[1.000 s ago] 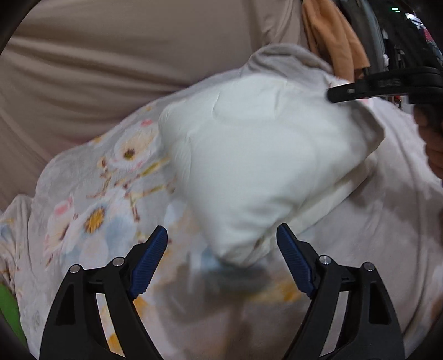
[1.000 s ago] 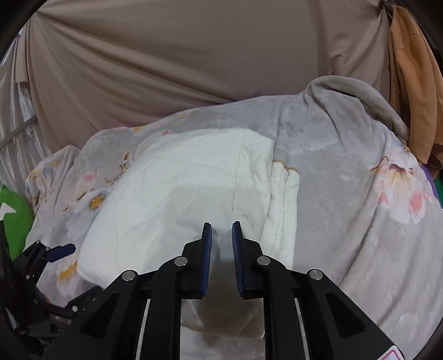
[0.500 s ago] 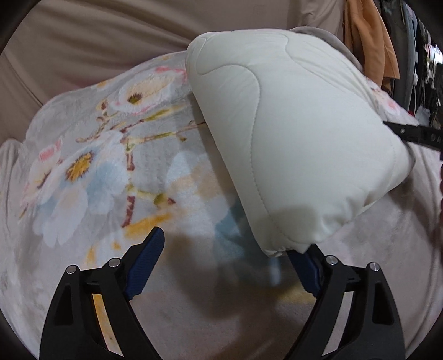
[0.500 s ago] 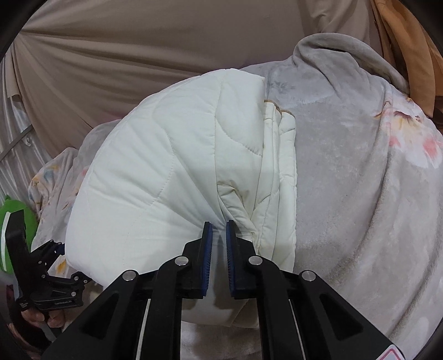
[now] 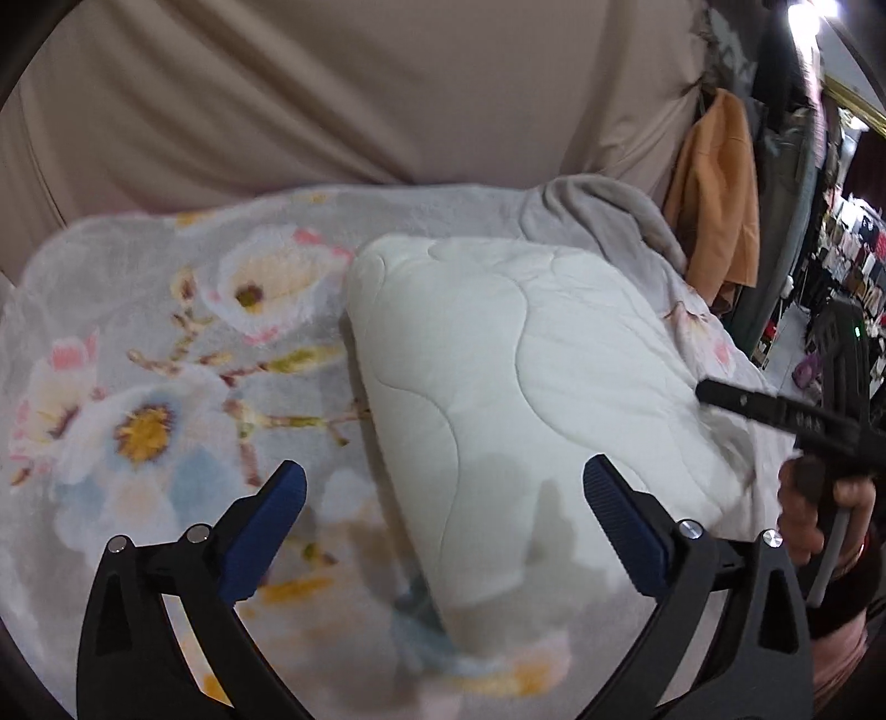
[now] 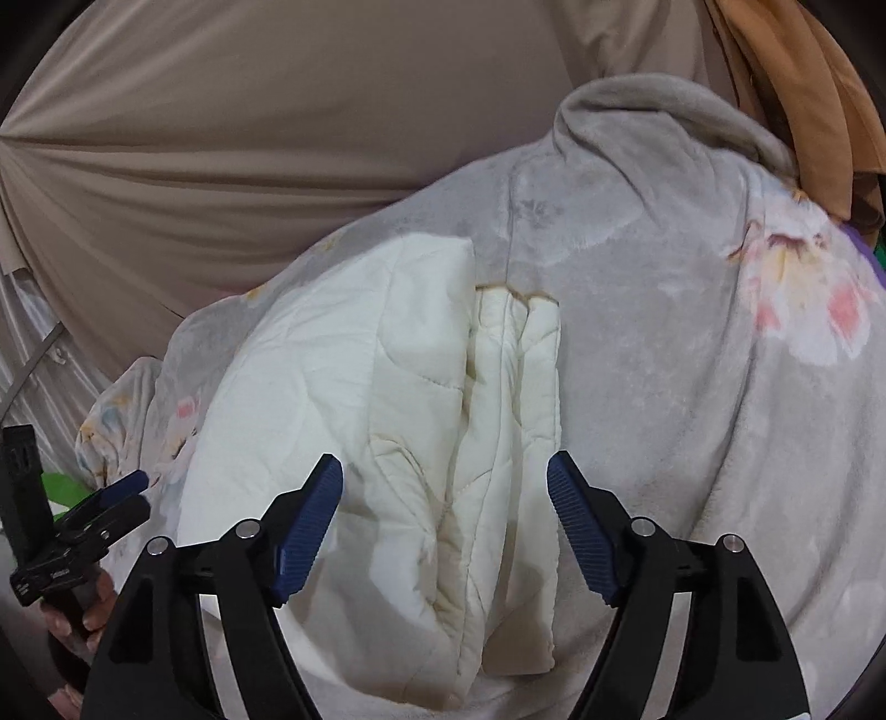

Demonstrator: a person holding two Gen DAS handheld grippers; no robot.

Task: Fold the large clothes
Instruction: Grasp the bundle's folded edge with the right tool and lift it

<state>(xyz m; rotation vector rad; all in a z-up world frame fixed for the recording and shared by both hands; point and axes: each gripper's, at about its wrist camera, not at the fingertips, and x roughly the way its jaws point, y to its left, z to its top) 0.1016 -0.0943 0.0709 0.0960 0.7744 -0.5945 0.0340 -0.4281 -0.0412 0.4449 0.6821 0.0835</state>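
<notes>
White quilt (image 6: 354, 399) between parted fingers (image 6: 581, 523)

Beige draped curtain (image 5: 343, 94) behind, orange cloth (image 5: 717, 194) hanging right, bright lamp (image 5: 803, 12)

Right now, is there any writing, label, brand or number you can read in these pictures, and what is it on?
No text can be read.
right gripper: small pale marking on its black finger, too blurred to read.
left gripper: small pale marking on its black body, too small to read.
folded white quilt: no label visible.
floral blanket: flower print only.
</notes>
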